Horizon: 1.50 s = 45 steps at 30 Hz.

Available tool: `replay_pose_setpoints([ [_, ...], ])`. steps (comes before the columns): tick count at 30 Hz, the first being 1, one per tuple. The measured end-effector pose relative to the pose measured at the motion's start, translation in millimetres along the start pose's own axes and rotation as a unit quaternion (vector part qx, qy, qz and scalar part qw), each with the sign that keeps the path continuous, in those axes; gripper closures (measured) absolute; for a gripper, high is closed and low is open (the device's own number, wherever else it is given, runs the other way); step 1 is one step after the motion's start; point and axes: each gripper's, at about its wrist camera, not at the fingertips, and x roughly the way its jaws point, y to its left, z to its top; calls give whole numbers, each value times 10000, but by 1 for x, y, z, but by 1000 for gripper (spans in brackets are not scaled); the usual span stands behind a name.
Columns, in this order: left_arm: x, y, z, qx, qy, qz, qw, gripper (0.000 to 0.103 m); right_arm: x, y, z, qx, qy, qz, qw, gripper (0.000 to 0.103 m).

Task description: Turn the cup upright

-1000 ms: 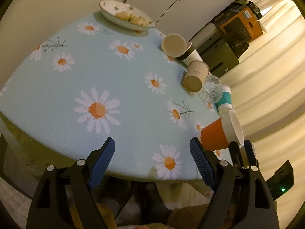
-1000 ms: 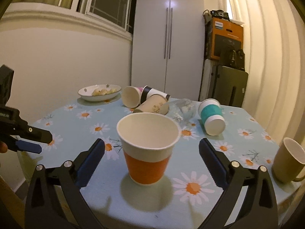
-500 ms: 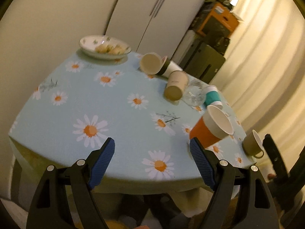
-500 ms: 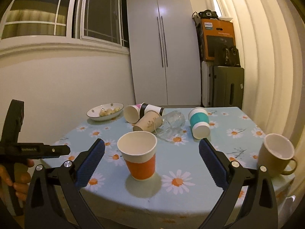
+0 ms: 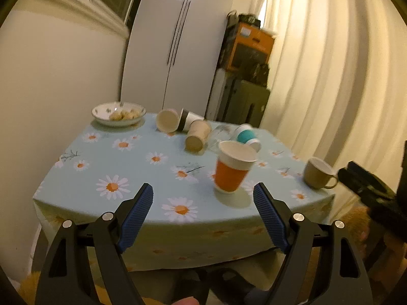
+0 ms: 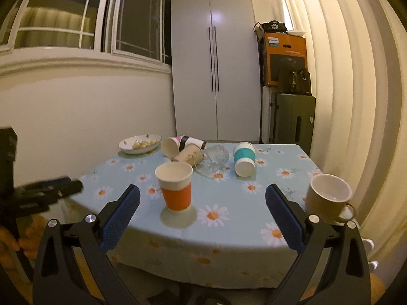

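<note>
From the left wrist view, the left gripper (image 5: 203,198) has its blue ribbed pads spread wide with nothing between them, held back from the near edge of the round table with the pale blue daisy-print cloth (image 5: 142,167). The orange paper cup with a white rim band (image 5: 232,170) stands upright on the cloth, mouth up, near the table's front edge. Right of that cup sits a tan ceramic mug (image 5: 316,172); behind it lie a kraft paper cup (image 5: 197,137) on its side, a clear glass tumbler (image 5: 220,136), and a teal-banded white cup (image 5: 246,137). Further behind the orange cup, to the left, is a white patterned bowl of pale food pieces (image 5: 118,113).

The right wrist view is sharper. The right gripper (image 6: 202,200) is likewise wide open and empty, short of the table. It shows the orange paper cup (image 6: 175,186) squarely upright, and the teal-banded cup (image 6: 244,158) tipped mouth toward the camera. Only here are the dark window panes (image 6: 76,12) visible, and the blurred left gripper (image 6: 45,193) to the cup's left.
</note>
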Motion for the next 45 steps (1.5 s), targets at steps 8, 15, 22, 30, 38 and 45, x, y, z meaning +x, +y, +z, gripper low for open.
replay_pose_setpoints([
  [8,-36,-21,-17,6,-194,-294,9994,24,-42,6,-8,-191,-235,44,9995,5],
  [15,-53,-41,-27,215,-331,-5,9992,24,-51,2,-16,-5,-36,162,9999,5],
  [22,-61,-52,-34,393,-342,-26,9986,24,-56,14,-21,-300,47,144,9994,5],
  [30,-51,-60,-36,638,-224,50,9977,24,-56,10,-23,-201,94,55,9997,5],
  [38,-47,-61,-37,659,-103,113,9977,24,-51,4,-23,-22,224,26,9997,5],
  [45,-46,-60,-38,620,-100,117,9980,24,-48,4,-24,-99,250,18,9996,5],
])
